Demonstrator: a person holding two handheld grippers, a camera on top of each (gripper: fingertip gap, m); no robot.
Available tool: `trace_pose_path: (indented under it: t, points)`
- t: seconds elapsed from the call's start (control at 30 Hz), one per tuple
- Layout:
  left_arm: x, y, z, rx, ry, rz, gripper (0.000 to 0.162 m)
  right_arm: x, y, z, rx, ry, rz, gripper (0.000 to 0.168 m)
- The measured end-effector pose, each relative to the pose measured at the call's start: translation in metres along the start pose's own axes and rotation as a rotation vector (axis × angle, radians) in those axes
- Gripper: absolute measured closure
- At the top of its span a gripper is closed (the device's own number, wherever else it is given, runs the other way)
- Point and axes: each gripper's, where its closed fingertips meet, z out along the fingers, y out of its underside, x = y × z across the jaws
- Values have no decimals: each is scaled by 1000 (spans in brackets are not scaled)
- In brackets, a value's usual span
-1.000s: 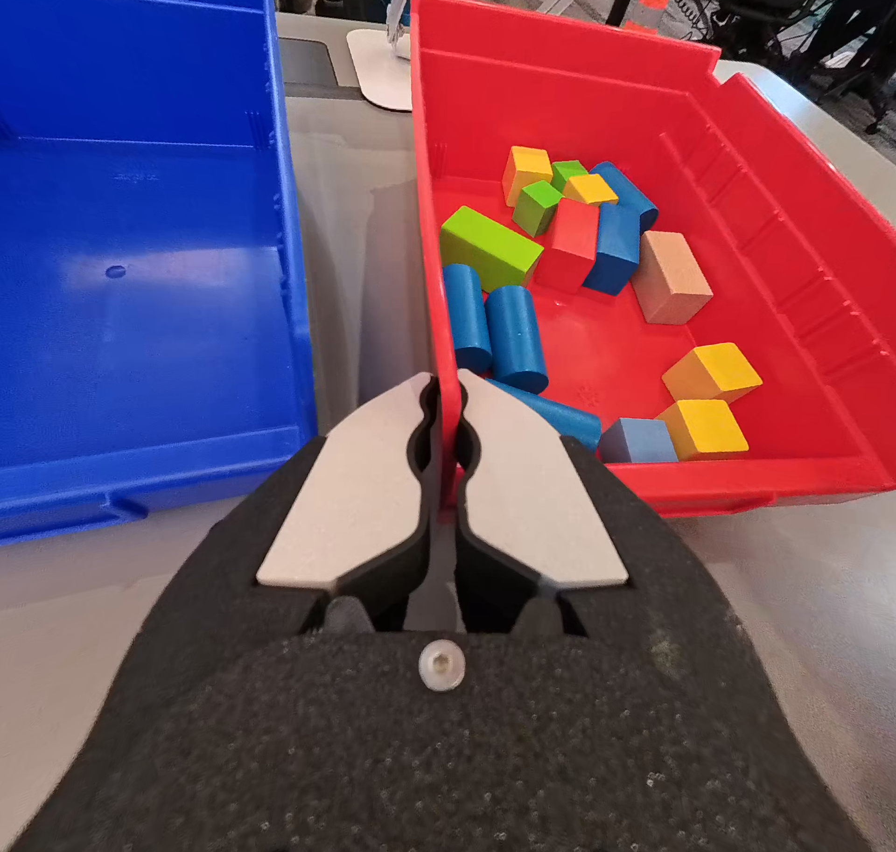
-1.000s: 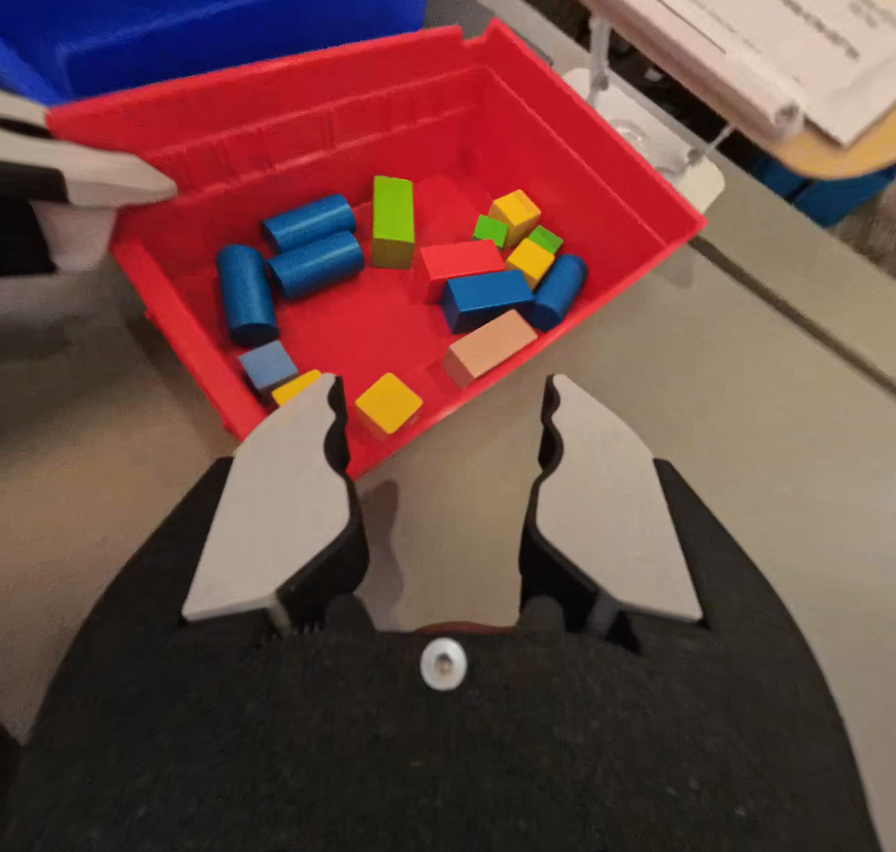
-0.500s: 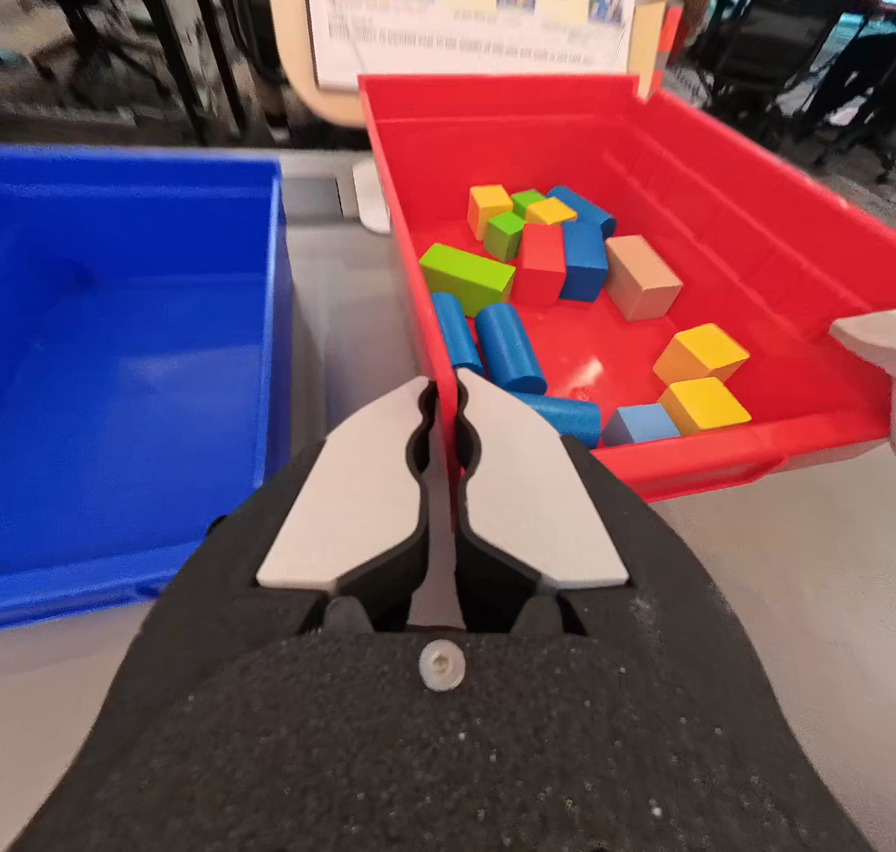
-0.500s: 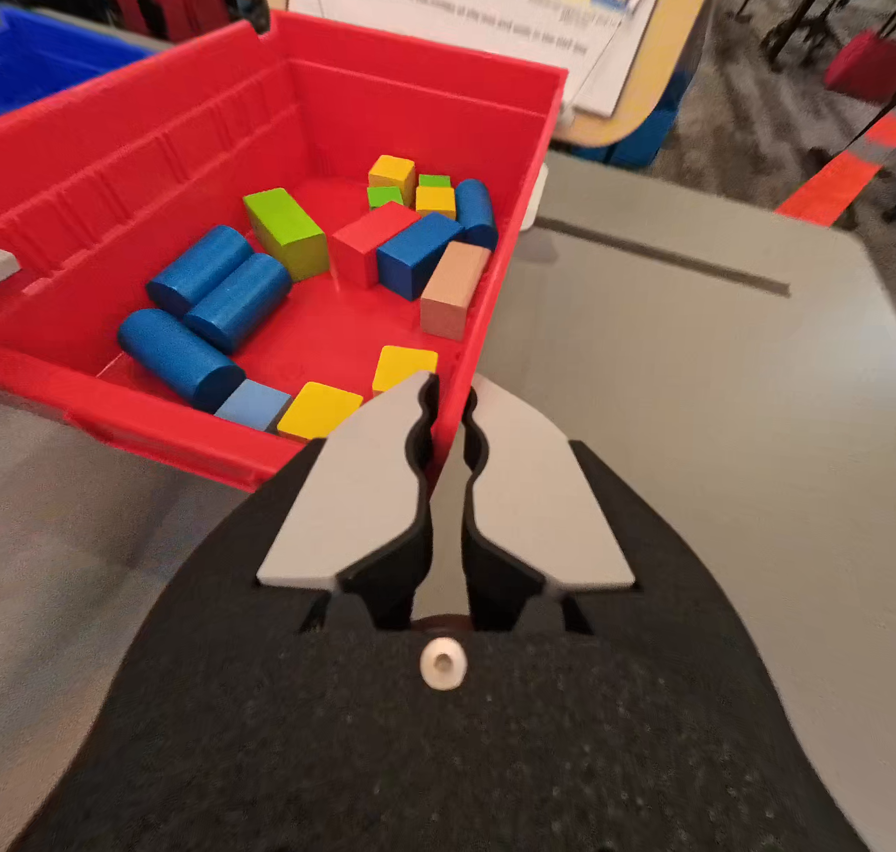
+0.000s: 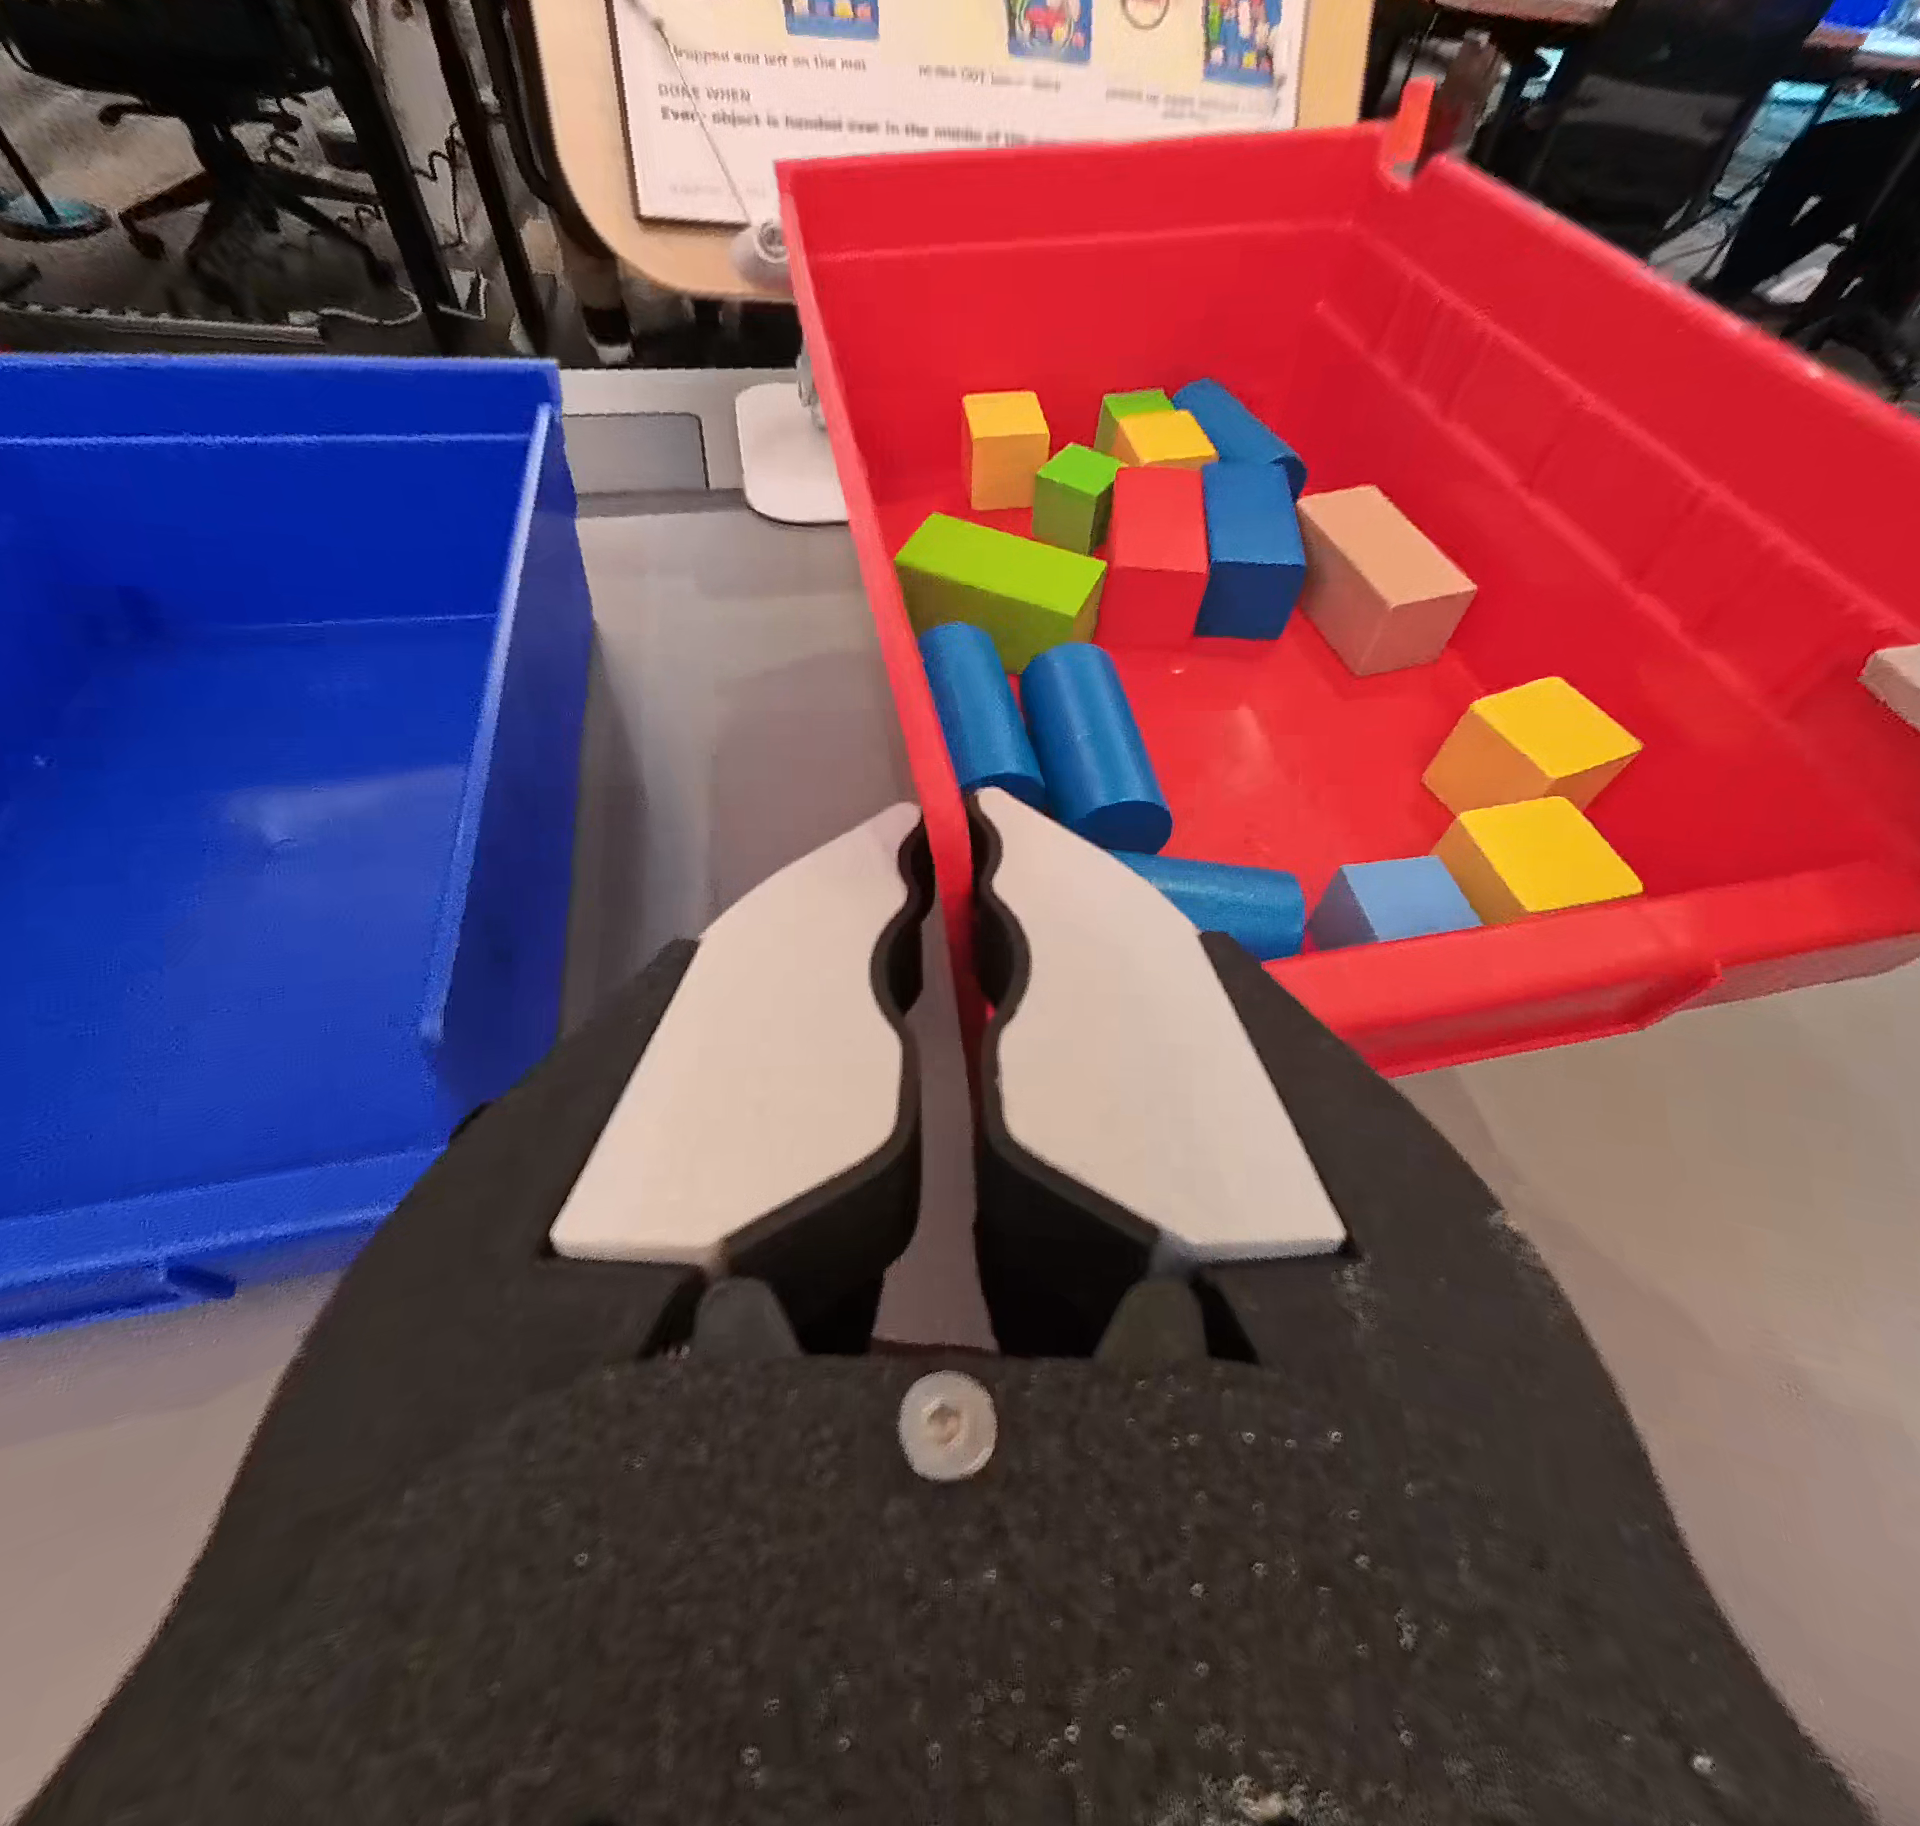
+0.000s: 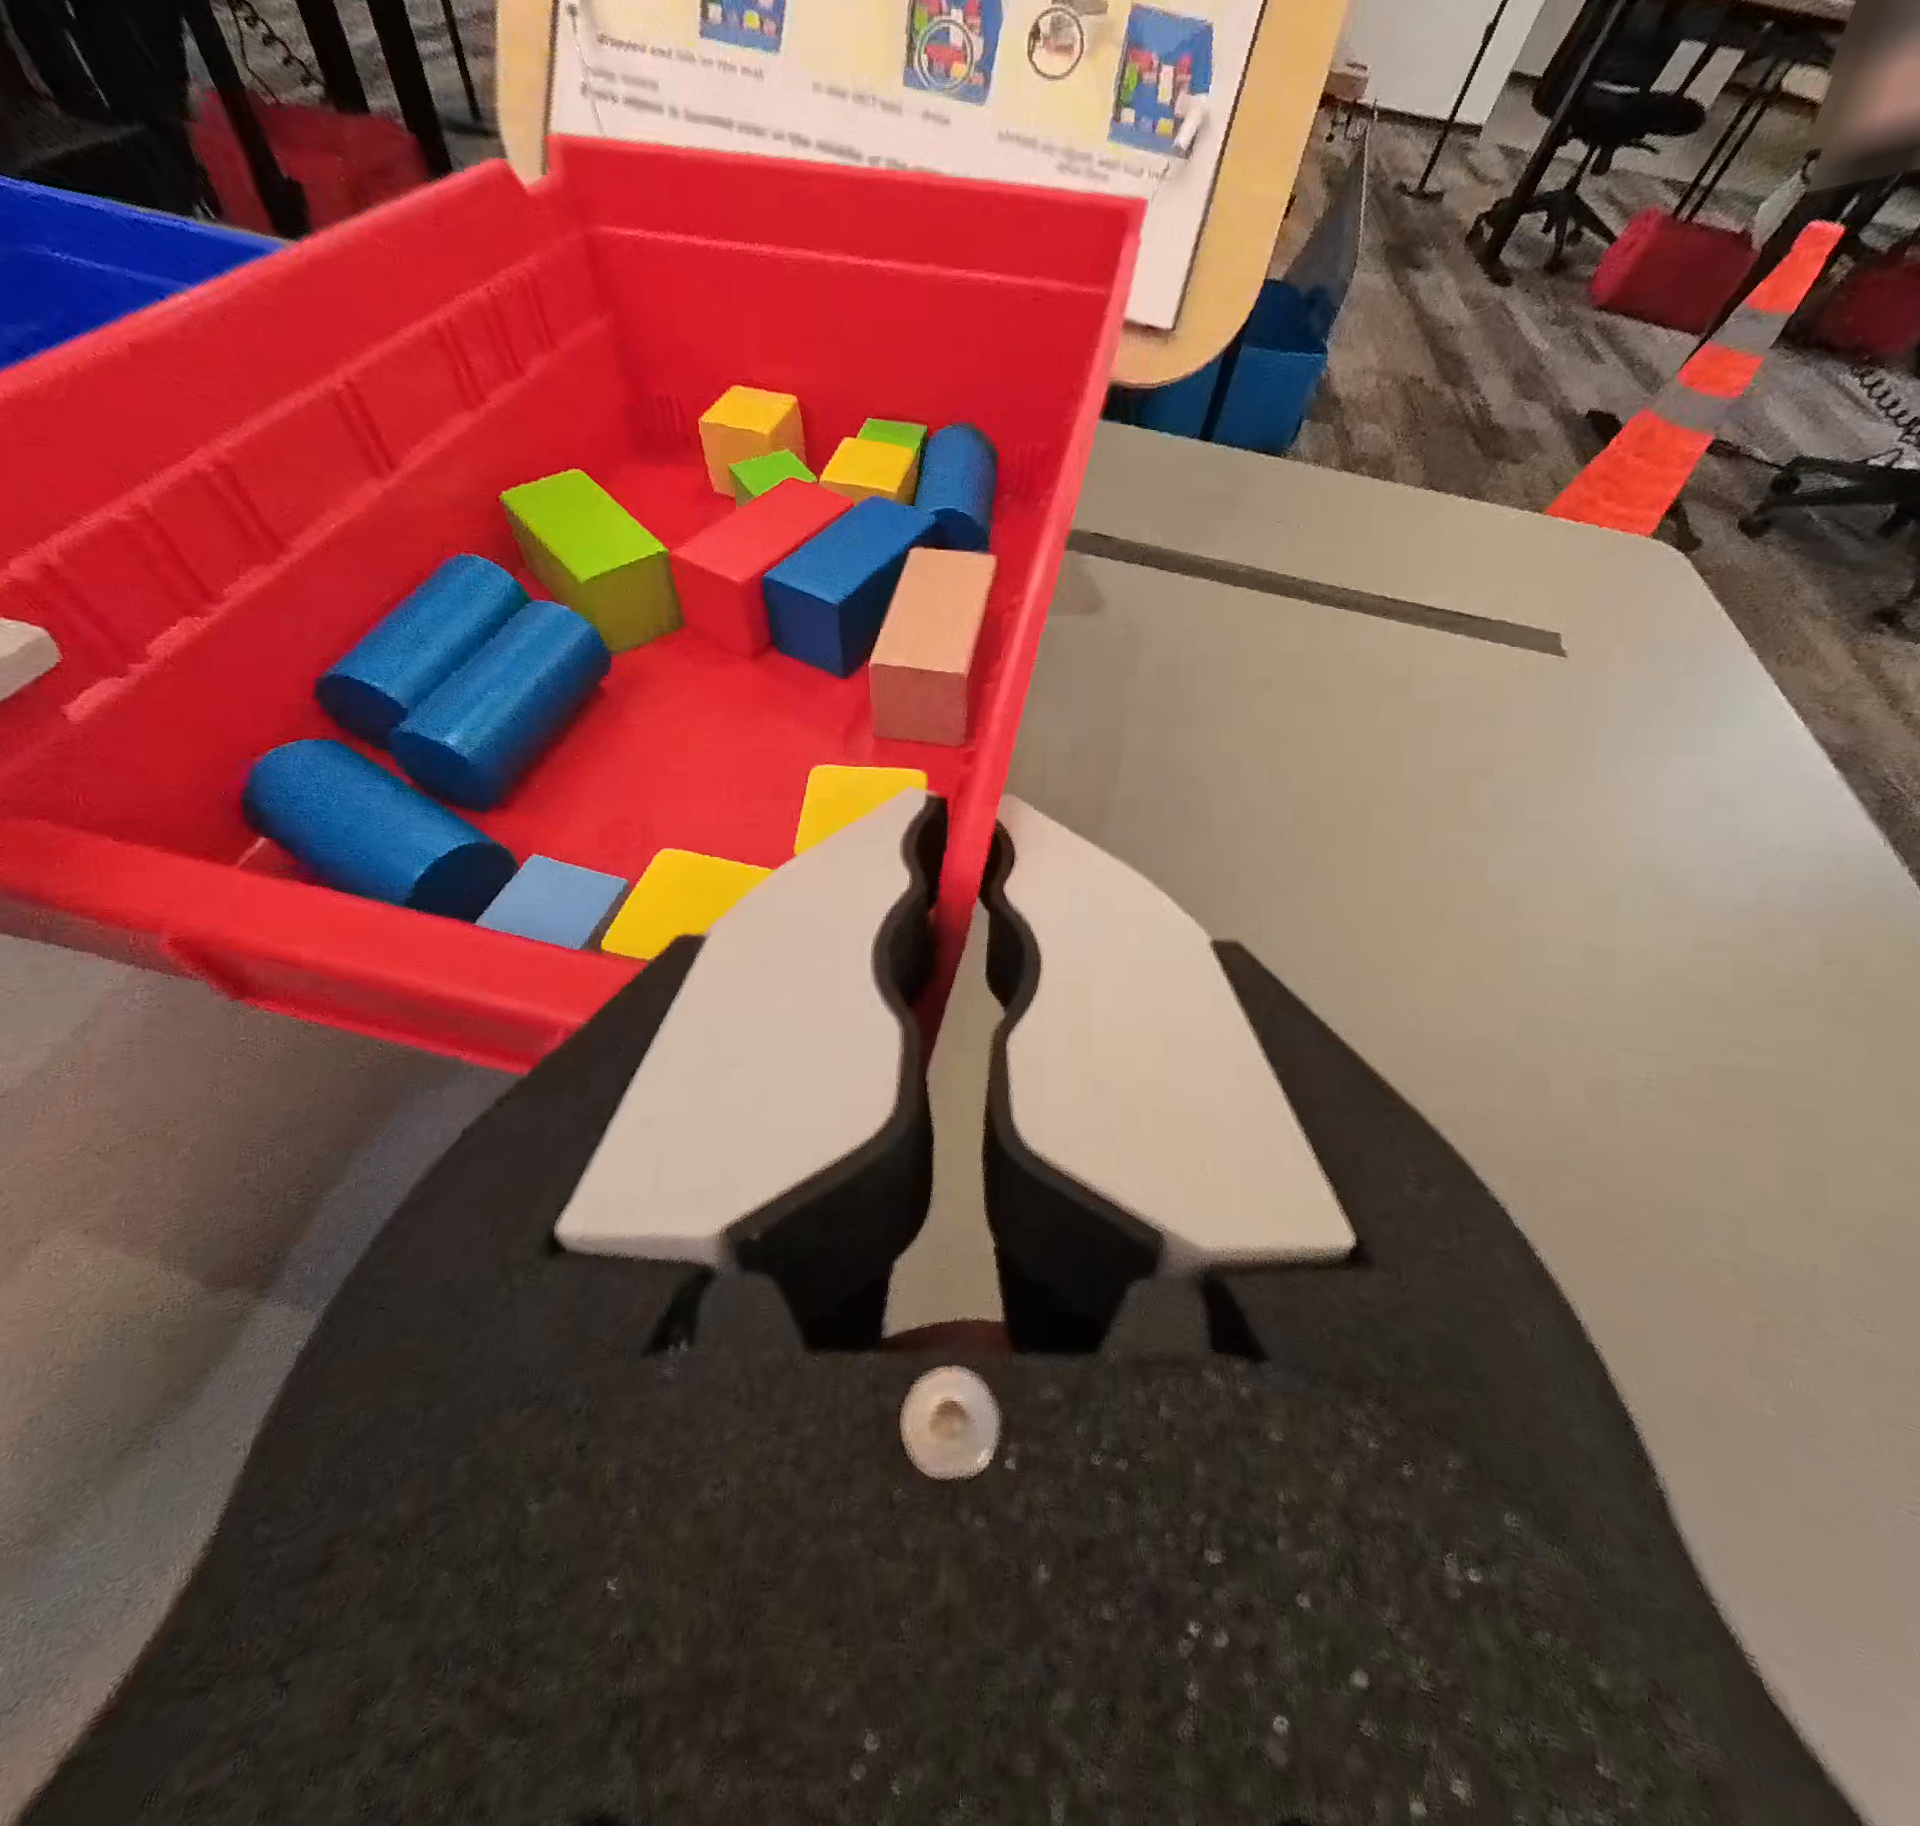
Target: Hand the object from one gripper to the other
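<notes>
A red bin [image 5: 1351, 249] holds several coloured wooden blocks, among them blue cylinders [image 5: 1086, 737], a green block [image 5: 997, 581] and yellow cubes [image 5: 1532, 846]. My left gripper [image 5: 948, 820] is shut on the bin's left wall near its front corner. My right gripper [image 6: 964, 810] is shut on the bin's right wall [image 6: 1023, 571] near its front corner. The bin's front edge appears to hang above the grey table [image 5: 1662, 1205]. Each view shows the other gripper's fingertip at the opposite wall, in the left wrist view [image 5: 1896, 680] and in the right wrist view [image 6: 21, 649].
An empty blue bin [image 5: 260, 737] stands on the table left of the red bin, with a gap between them. A board with an instruction sheet [image 5: 966, 41] stands behind on a white base [image 5: 790, 467]. Office chairs and desks are beyond the table.
My right gripper, open one second ago, has shut on the bin's right wall. Both views have tilted up and the red bin has risen at the front with the grippers.
</notes>
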Motion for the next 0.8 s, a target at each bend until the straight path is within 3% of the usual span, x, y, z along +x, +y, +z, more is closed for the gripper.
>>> trace_pose_path:
  t: [0.17,0.27,0.4,0.53,0.73,0.8]
  points:
    - [-6,27,6,45,-18,22,159,-10,34,10,77,24,44,164]
    - [-11,28,0,91,-43,20,159,-15,32,8,105,25,41,164]
    - [-21,49,14,-9,-49,-29,159,-22,39,22,50,-3,61,165]
    - [-33,55,22,-48,-102,31,158,-32,66,42,-35,-45,124,163]
    - [-41,56,21,-107,-50,-30,156,-40,62,54,-83,-103,153,162]
    - [-35,55,13,-167,49,-102,151,-39,61,54,-123,-128,140,162]
